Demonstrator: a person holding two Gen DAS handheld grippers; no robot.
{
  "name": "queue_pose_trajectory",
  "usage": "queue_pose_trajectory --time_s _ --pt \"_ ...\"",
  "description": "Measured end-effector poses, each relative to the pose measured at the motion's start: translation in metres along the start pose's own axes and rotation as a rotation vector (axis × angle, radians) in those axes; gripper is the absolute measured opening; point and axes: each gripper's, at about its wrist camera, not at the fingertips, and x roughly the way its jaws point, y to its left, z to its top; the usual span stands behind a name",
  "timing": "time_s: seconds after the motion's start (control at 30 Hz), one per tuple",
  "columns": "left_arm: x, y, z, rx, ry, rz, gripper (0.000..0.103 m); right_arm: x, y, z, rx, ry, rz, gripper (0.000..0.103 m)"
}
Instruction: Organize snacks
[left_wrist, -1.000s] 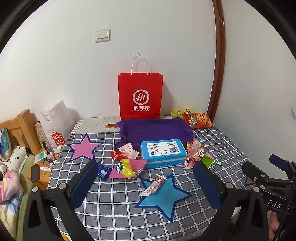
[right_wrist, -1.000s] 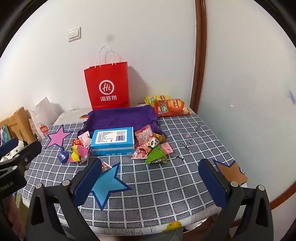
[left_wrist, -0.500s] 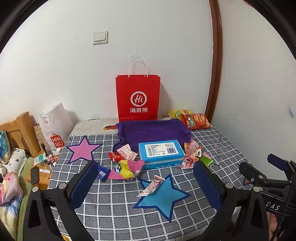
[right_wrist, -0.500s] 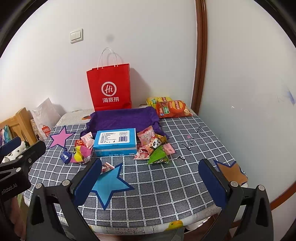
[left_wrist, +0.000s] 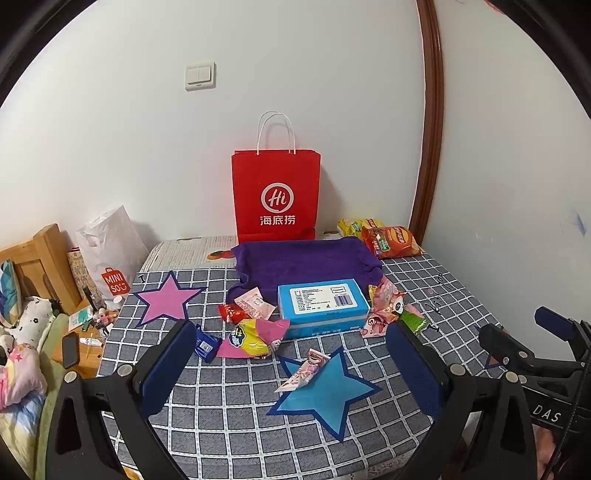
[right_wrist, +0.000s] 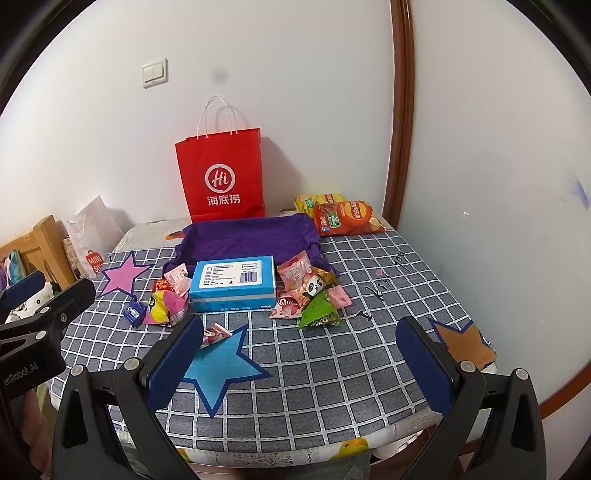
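Small snack packets lie around a blue box on the checked tablecloth. A pink packet lies on the blue star. A pink-yellow packet and a small blue one lie left of the box. Pink packets and a green one lie right of it. My left gripper and right gripper are both open and empty, held above the table's near edge.
A red paper bag stands against the wall behind a purple cloth. Chip bags lie at the back right. A pink star and an orange star lie on the tablecloth. Clutter and a wooden bed frame are at left.
Both grippers have drawn back and risen slightly, so the table looks a little farther away. Nothing on the table has moved.
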Motion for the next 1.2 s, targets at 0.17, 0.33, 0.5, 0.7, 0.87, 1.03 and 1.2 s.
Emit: queue_pose_trajectory --time_s 0.17,0.33,0.5,0.7,0.87,1.03,1.2 --pt "0.0005 0.0001 -0.0010 -0.002 0.005 -0.001 0.103 0.0005 -0.0009 -0.0011 0.006 0.005 0.003 0.102" --pt "0.0017 0.0012 -0.0009 -0.005 0.010 -0.005 0.103 -0.0003 0.0000 -0.0024 0.006 0.006 0.003 0.102" --pt "0.0020 0.0010 -0.0007 -0.005 0.010 -0.006 0.103 -0.0017 -0.0003 -0.0044 0.002 0.002 0.003 0.102" --pt "0.0022 0.0004 -0.0020 -0.005 0.009 -0.008 0.103 -0.0038 -0.0021 -0.0057 0.016 0.001 0.009 0.102" --pt "0.0024 0.0000 -0.0021 -0.007 0.009 -0.008 0.103 -0.0045 -0.0026 -0.0058 0.017 0.001 0.011 0.102" --pt "0.0020 -0.0004 -0.0024 -0.006 0.009 -0.009 0.103 -0.0055 -0.0040 -0.0052 0.022 0.002 0.014 0.102" --pt "0.0020 -0.0020 -0.0023 -0.003 0.008 -0.012 0.103 -0.0056 -0.0049 -0.0054 0.022 0.001 0.015 0.102"
